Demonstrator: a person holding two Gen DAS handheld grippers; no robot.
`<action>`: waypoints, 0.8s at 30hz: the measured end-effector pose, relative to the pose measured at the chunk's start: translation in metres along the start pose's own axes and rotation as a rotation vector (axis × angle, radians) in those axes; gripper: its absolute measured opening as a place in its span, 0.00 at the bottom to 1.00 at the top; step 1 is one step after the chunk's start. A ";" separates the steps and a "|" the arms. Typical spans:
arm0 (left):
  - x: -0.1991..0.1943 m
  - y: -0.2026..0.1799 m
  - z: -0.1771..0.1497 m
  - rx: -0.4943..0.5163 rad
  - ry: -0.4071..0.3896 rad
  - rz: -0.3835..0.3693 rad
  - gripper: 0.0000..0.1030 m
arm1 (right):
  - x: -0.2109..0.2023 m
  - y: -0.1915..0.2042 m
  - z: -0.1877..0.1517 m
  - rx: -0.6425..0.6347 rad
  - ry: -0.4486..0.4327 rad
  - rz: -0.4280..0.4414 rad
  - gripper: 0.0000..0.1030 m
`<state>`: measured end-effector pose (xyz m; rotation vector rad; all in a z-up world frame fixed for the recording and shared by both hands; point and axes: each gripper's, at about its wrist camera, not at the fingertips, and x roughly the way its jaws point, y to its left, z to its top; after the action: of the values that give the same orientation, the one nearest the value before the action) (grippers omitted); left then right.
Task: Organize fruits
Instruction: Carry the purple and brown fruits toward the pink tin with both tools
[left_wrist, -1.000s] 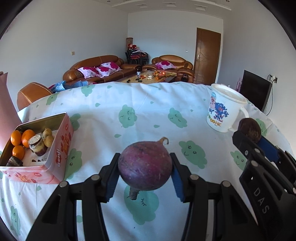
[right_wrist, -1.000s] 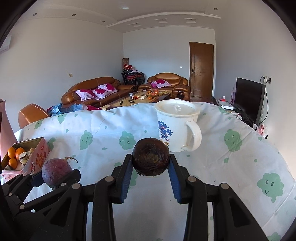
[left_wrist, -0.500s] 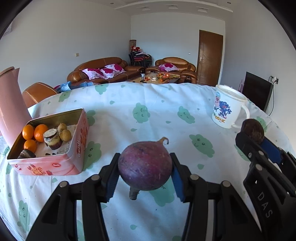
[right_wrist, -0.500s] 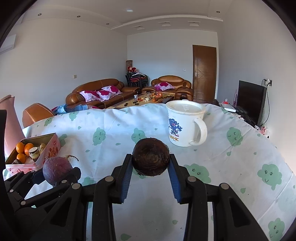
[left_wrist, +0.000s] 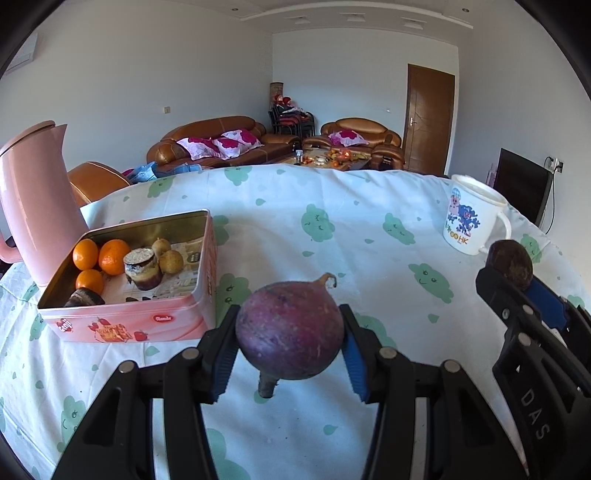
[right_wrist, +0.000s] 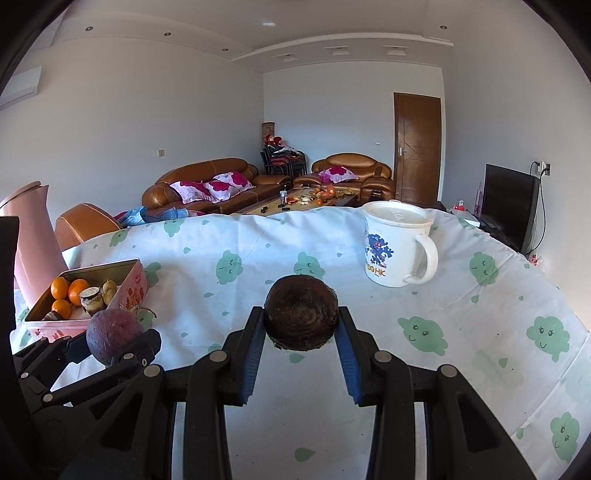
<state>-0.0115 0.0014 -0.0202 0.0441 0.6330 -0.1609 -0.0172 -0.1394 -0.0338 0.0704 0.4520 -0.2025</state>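
We see white walls (right_wrist: 147, 122) and a stepped ceiling (right_wrist: 332, 48) with spotlights, brown leather sofas (right_wrist: 207, 184) with pink cushions (right_wrist: 221, 186) around a coffee table (right_wrist: 306, 201), a brown door (right_wrist: 417, 144), and a dark TV (right_wrist: 511, 201) at right.

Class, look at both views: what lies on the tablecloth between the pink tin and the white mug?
Nothing: between the pink tin and the white mug only bare tablecloth shows, clearest in the right wrist view.

Bright, even daylight; sharp focus; fisheye bending and dark vignetted corners.
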 end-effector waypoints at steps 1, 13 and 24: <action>-0.001 0.002 -0.001 -0.001 -0.002 0.001 0.51 | 0.000 0.003 0.000 -0.002 0.000 0.002 0.39; -0.009 0.029 -0.005 -0.004 -0.012 0.023 0.51 | -0.006 0.031 -0.004 -0.015 -0.005 0.032 0.39; -0.013 0.057 -0.008 -0.026 -0.018 0.052 0.51 | -0.008 0.058 -0.007 -0.028 -0.003 0.069 0.39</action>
<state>-0.0171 0.0600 -0.0192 0.0341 0.6151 -0.1030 -0.0149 -0.0808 -0.0349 0.0576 0.4484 -0.1287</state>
